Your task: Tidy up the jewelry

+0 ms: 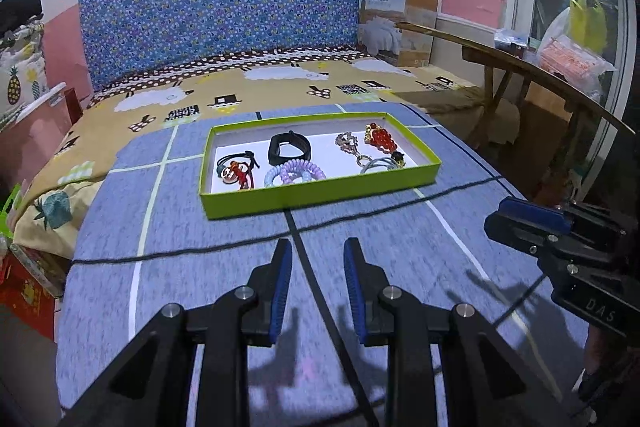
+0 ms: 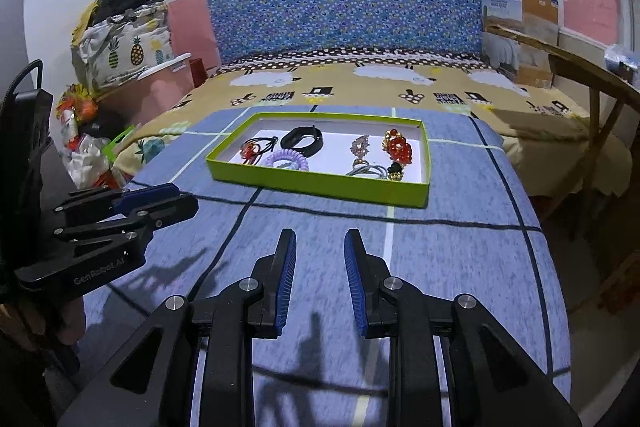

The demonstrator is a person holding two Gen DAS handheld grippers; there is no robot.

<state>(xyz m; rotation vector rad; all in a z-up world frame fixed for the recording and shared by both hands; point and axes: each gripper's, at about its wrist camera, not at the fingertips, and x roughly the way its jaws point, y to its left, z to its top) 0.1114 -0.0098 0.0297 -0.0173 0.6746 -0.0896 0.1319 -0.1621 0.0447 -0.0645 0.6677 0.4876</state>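
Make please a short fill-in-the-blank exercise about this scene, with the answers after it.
1. The jewelry lies in a shallow tray whose outer wall is ____ in colour.
2. The black band lies in the tray directly behind the ____ coil hair ties.
3. The left tool holds ____ between its pads.
4. The red bead charm lies at the tray's ____ end.

Answers: green; purple; nothing; right

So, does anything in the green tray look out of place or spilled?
Nothing stands out. The hair ties, black band, coil ties and beaded charms all lie inside the green tray, none over its rim.
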